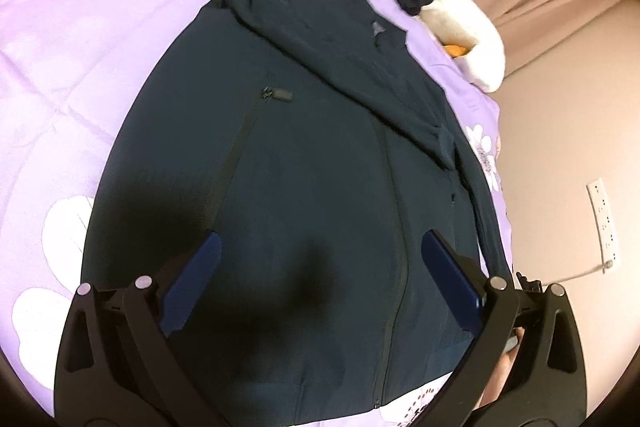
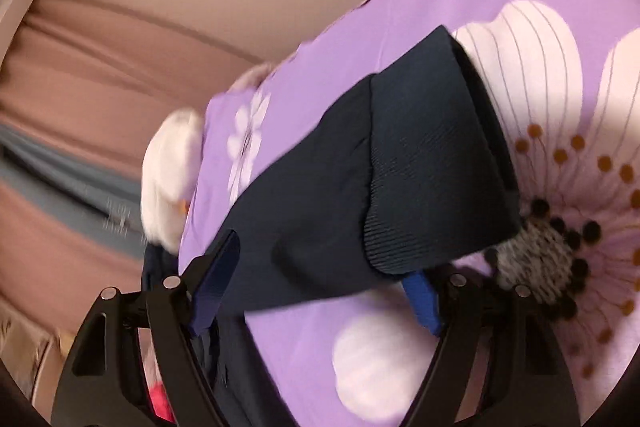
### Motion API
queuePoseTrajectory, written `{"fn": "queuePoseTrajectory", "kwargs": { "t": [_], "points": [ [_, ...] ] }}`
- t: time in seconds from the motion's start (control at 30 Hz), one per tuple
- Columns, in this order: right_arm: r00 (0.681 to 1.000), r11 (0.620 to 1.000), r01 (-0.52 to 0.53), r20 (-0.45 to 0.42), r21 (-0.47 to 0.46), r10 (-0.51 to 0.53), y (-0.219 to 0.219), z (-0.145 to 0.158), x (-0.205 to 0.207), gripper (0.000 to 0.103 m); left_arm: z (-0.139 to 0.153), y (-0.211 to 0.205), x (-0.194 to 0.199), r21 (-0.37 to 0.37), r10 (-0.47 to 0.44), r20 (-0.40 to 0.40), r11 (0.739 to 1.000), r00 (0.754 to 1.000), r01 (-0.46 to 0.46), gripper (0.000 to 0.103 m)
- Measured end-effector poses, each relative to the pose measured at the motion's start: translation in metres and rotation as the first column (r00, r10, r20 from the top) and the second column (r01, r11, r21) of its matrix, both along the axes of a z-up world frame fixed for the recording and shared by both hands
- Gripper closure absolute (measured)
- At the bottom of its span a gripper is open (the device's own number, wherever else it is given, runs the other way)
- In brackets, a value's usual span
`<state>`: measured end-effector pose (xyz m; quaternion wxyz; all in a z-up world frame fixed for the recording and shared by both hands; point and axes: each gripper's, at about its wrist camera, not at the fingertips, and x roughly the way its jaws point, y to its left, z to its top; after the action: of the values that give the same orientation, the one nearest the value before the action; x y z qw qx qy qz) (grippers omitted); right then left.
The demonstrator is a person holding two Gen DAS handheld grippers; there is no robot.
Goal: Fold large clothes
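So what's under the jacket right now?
The purple floral bedspread shows around the jacket on every side. Whatever lies directly beneath it is covered. One sleeve is folded on top.

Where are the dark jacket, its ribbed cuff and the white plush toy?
jacket (image 1: 304,155): left wrist view, chest panel.
ribbed cuff (image 2: 436,163): right wrist view, middle of ribbing.
white plush toy (image 1: 464,23): left wrist view, its body.
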<state>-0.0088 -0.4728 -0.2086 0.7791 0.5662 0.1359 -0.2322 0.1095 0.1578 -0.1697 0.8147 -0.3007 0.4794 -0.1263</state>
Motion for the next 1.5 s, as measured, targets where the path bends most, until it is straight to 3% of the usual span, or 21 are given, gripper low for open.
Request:
{"fn": "queuePoseTrajectory", "kwargs": {
  "t": [0.03,0.07,0.17,0.27,0.37,0.47,0.5,0.6,0.67,0.7,0.77,0.8,0.87,0.9,0.97,1.07,1.13,1.2,1.3,1.5],
  "points": [
    [1.000,1.000,0.010,-0.005,0.004,-0.010,-0.001,0.000,0.003,0.046,-0.002,0.000,0.004,-0.007,-0.003,-0.011,1.000,1.000,0.003,0.002],
    [1.000,1.000,0.016,-0.014,0.019,-0.016,-0.003,-0.002,0.008,0.069,-0.005,0.000,0.007,-0.012,-0.008,-0.026,1.000,1.000,0.008,0.002],
    [0.999,0.998,0.034,-0.037,0.058,-0.032,-0.009,-0.002,0.018,0.093,-0.009,0.001,0.012,0.011,-0.015,-0.055,1.000,0.998,0.016,0.002],
    [0.999,0.994,0.000,-0.040,-0.105,-0.005,-0.003,0.039,0.029,0.096,-0.013,0.007,0.018,0.022,-0.012,-0.076,1.000,0.997,0.013,0.002],
    [0.997,0.954,-0.069,-0.001,-0.293,0.072,0.013,0.106,0.051,0.097,-0.019,0.017,0.022,0.008,0.019,-0.090,1.000,0.996,-0.018,0.002],
    [0.983,0.874,-0.158,0.008,-0.460,0.182,0.050,0.177,0.089,0.097,-0.022,0.028,0.026,-0.022,0.046,-0.093,0.999,0.995,-0.048,0.002],
    [0.972,0.816,-0.211,-0.026,-0.539,0.234,0.075,0.205,0.111,0.097,-0.022,0.030,0.027,-0.030,0.050,-0.090,0.998,0.995,-0.053,0.002],
    [0.924,0.674,-0.348,-0.117,-0.651,0.364,0.138,0.250,0.164,0.097,-0.020,0.036,0.029,-0.040,0.063,-0.077,0.997,0.995,-0.066,0.002],
    [0.859,0.544,-0.463,-0.204,-0.700,0.469,0.201,0.271,0.208,0.097,-0.019,0.043,0.031,-0.043,0.075,-0.073,0.996,0.995,-0.078,0.002],
    [0.816,0.449,-0.519,-0.265,-0.727,0.515,0.244,0.275,0.230,0.097,-0.018,0.046,0.031,-0.046,0.082,-0.072,0.995,0.994,-0.086,0.002],
    [0.734,0.285,-0.598,-0.369,-0.749,0.570,0.313,0.269,0.260,0.097,-0.016,0.054,0.033,-0.042,0.104,-0.067,0.993,0.992,-0.107,0.002],
    [0.693,0.223,-0.631,-0.411,-0.743,0.592,0.339,0.261,0.269,0.097,-0.016,0.058,0.033,-0.038,0.115,-0.066,0.992,0.991,-0.117,0.002],
    [0.561,0.076,-0.726,-0.525,-0.683,0.640,0.409,0.220,0.290,0.090,-0.014,0.065,0.034,-0.040,0.132,-0.066,0.990,0.989,-0.135,0.002],
    [0.489,0.016,-0.773,-0.578,-0.635,0.653,0.437,0.194,0.296,0.085,-0.014,0.069,0.034,-0.039,0.137,-0.067,0.989,0.988,-0.140,0.002],
    [0.378,-0.062,-0.830,-0.641,-0.554,0.667,0.470,0.150,0.301,0.040,-0.013,0.074,0.035,-0.032,0.143,-0.068,0.989,0.987,-0.145,0.002],
    [0.254,-0.174,-0.865,-0.710,-0.470,0.657,0.494,0.091,0.281,0.038,-0.012,0.077,0.037,-0.013,0.138,-0.064,0.990,0.988,-0.139,0.002],
    [0.205,-0.179,-0.885,-0.705,-0.430,0.679,0.479,0.073,0.273,0.038,-0.011,0.078,0.042,0.007,0.131,-0.057,0.991,0.990,-0.131,0.002],
    [0.198,-0.158,-0.892,-0.681,-0.423,0.705,0.457,0.068,0.256,0.038,-0.008,0.077,0.054,0.026,0.116,-0.044,0.993,0.992,-0.115,0.002],
    [0.244,-0.094,-0.894,-0.652,-0.439,0.717,0.404,0.075,0.237,0.038,0.001,0.066,0.083,0.007,0.074,-0.018,0.997,0.997,-0.074,0.002],
    [0.416,0.139,-0.883,-0.612,-0.447,0.673,0.291,0.085,0.225,0.038,0.007,0.048,0.162,-0.152,0.077,0.006,0.985,0.997,-0.075,0.002]
  ]
}}
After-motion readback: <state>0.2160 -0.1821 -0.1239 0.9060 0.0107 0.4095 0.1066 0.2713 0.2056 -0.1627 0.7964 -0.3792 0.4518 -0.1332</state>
